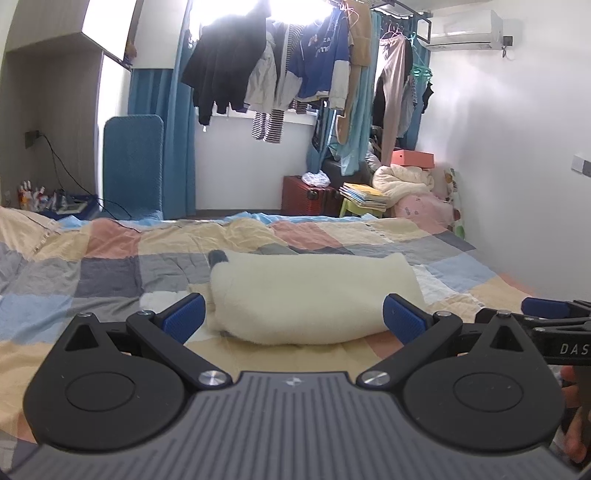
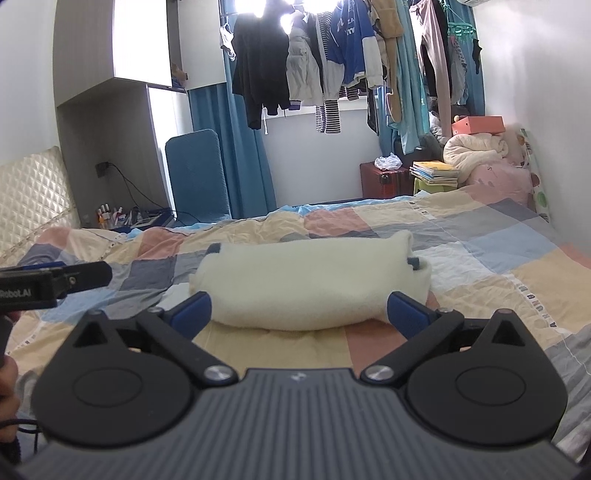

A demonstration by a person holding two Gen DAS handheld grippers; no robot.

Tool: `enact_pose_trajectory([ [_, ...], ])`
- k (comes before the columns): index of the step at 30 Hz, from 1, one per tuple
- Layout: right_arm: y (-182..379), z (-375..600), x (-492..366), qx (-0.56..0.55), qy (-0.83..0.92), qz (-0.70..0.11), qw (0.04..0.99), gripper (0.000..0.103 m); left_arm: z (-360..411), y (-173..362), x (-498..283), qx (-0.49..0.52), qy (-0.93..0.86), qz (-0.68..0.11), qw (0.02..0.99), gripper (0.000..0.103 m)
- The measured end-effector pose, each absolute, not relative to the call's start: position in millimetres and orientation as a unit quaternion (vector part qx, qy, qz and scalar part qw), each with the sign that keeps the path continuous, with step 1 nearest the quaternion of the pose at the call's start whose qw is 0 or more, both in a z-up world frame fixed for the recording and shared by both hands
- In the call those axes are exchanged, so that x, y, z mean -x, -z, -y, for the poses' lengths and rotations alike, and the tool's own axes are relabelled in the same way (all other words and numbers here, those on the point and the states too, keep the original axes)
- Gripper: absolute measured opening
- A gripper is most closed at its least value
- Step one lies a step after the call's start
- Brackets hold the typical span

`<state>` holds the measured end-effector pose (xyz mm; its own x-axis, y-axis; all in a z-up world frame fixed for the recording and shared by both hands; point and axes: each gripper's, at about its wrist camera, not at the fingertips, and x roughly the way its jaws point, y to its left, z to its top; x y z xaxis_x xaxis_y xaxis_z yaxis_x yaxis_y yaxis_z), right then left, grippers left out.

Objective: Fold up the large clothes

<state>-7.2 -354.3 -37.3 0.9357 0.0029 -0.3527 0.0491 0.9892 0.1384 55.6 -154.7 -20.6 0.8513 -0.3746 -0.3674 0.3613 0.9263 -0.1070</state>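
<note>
Left gripper stood spread wide, blue pads well apart, nothing between them. Right gripper likewise wide, holding nothing; its fingers framed the near edge of the garment without touching it, as far as the view showed.

Cream fleece garment lay folded into a thick, rounded bundle on the patchwork quilt, long side across both views. A small grey trim piece poked from its far left corner; another grey bit showed at the right end in the right wrist view. Bundle sat just beyond both sets of fingertips, near the quilt's front edge.

Right gripper's tip entered the left wrist view at the right border; left gripper's body showed at the left border of the right wrist view.

Beyond the bed: clothes on a rail before a bright window, blue curtains, red suitcase, stacked books, air conditioner high on the wall.
</note>
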Motion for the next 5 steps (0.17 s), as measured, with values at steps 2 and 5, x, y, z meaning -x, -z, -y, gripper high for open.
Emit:
enact_pose_trajectory([
  [2, 37.3, 354.2, 7.6, -0.071, 0.014, -0.179, 0.981, 0.103, 154.6, 20.4, -55.6, 0.017, 0.190, -0.196, 0.962, 0.103],
  [5, 37.4, 354.9, 6.7, -0.070, 0.014, -0.180, 0.981, 0.103, 155.0, 19.4, -53.9, 0.013, 0.192, -0.195, 0.962, 0.103],
])
